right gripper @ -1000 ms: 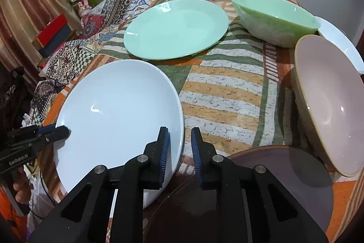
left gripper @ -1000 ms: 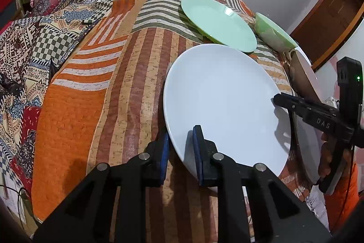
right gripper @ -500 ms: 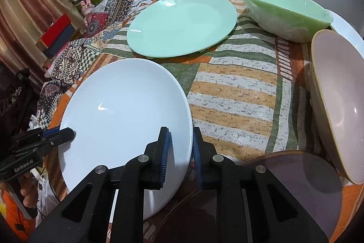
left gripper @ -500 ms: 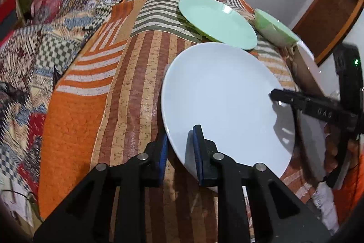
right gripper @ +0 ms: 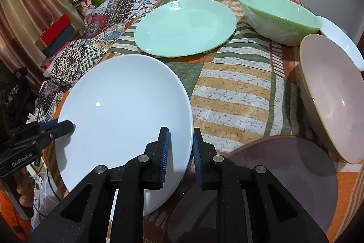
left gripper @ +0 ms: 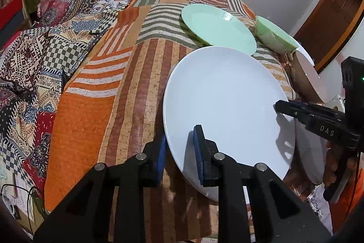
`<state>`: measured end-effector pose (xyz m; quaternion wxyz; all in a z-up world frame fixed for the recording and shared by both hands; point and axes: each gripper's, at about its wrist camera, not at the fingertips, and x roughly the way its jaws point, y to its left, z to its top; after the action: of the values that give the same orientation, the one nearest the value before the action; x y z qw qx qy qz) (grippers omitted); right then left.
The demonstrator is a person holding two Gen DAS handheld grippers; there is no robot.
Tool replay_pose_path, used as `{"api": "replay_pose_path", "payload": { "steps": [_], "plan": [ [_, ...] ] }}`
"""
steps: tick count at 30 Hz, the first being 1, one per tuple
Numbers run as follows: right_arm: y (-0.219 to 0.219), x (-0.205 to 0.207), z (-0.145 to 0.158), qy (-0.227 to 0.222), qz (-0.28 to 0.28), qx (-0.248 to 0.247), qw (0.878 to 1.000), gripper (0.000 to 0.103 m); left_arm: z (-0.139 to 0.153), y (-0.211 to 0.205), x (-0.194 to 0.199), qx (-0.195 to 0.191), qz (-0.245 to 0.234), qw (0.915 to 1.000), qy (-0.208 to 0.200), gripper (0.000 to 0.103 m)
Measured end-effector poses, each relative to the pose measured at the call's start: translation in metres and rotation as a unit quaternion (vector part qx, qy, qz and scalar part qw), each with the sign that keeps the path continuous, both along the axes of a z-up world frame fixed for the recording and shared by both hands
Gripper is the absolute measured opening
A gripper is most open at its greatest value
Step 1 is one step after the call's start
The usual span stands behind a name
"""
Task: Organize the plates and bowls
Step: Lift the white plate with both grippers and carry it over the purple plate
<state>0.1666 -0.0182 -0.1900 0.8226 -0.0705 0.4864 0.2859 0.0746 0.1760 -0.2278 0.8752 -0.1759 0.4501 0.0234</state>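
While both tongs grip it, the white plate [left gripper: 225, 104] hangs tilted above the striped patchwork cover [left gripper: 109, 88]. From the left wrist camera, the left gripper [left gripper: 179, 148] is pinching the plate's near rim, one pad on top and one beneath. The right gripper [left gripper: 281, 106] is clamped on the plate's opposite edge, a hand [left gripper: 336, 167] on its handle. Beyond lie a green plate [left gripper: 216, 27] and a green bowl [left gripper: 273, 37], both empty as far as can be seen.

From the right wrist camera, the right gripper [right gripper: 179, 148] is pinching the white plate [right gripper: 122, 111] at its right rim, and the left gripper [right gripper: 66, 125] holds the far left rim. The green plate [right gripper: 185, 26] lies flat and empty, just beside the empty green bowl [right gripper: 281, 19]. A pink bowl [right gripper: 329, 92] stands tilted on its side, empty, with a white dish [right gripper: 341, 42] partly hidden behind it. A dark plate [right gripper: 284, 172] lies just under the right gripper, nothing on it.
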Motion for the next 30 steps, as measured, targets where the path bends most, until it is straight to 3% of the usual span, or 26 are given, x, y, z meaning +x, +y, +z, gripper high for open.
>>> {"api": "replay_pose_path", "payload": {
  "steps": [19, 30],
  "plan": [
    [-0.037, -0.029, 0.041, -0.042, -0.040, 0.030, 0.998, 0.019, 0.046, -0.037, -0.007, 0.009, -0.026, 0.9988, -0.041, 0.021],
    [-0.068, -0.042, 0.055, -0.062, -0.064, 0.043, 0.995, 0.020, 0.063, -0.068, -0.006, 0.014, -0.052, 0.9977, -0.042, 0.021]
  ]
}}
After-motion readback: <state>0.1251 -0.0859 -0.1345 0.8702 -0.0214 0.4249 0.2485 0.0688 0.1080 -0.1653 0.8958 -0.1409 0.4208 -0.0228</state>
